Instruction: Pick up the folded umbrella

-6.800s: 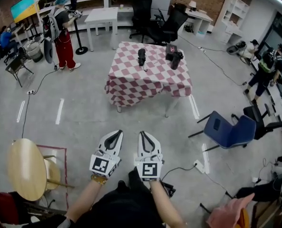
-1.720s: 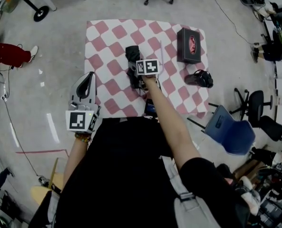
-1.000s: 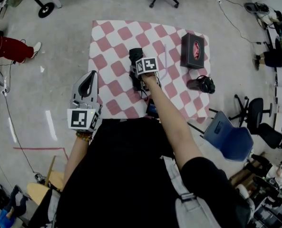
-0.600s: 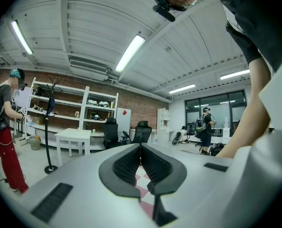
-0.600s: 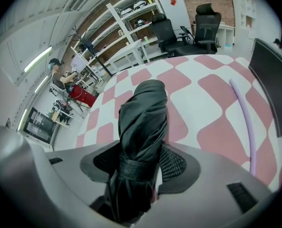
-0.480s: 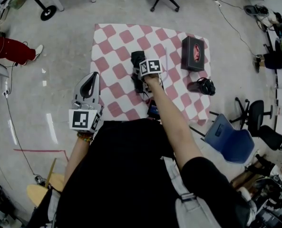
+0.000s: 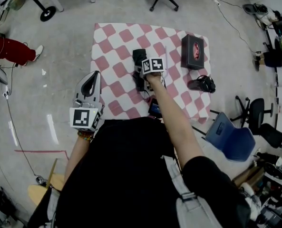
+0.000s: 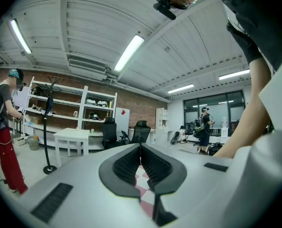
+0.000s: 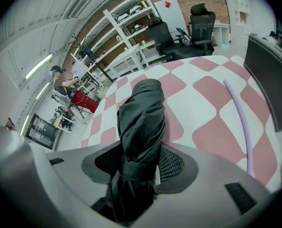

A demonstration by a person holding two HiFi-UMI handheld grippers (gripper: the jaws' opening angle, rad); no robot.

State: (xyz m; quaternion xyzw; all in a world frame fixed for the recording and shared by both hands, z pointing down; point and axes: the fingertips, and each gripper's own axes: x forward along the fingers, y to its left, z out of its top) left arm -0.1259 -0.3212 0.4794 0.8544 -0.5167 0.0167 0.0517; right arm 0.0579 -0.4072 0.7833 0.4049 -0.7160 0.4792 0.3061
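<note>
Two grippers are in the person's hands. The right gripper [image 9: 140,167] reaches out over a table [image 7: 107,94] covered in pink and white squares. The folded umbrella [image 9: 141,113] is black and rolled up, with a strap tied round it. It lies near the middle of the table, and its strapped end sits right between the right gripper's jaws. Those jaws are closing in on it from both sides. The pads are just beside the cloth of the umbrella, and it is hard to tell if they squeeze it. The left gripper [image 7: 90,80] is held back by the near left corner of the table, over the grey floor. Its jaws are pressed together with nothing in them. A black box [image 7: 193,51] stands near the far right corner of the table. A small dark thing [image 7: 202,84] lies on the table, closer than the box. A thin purple tube [image 9: 239,118] lies on the table to the right of the umbrella. A blue chair [image 7: 232,137] stands on the floor to the right of the table.
</note>
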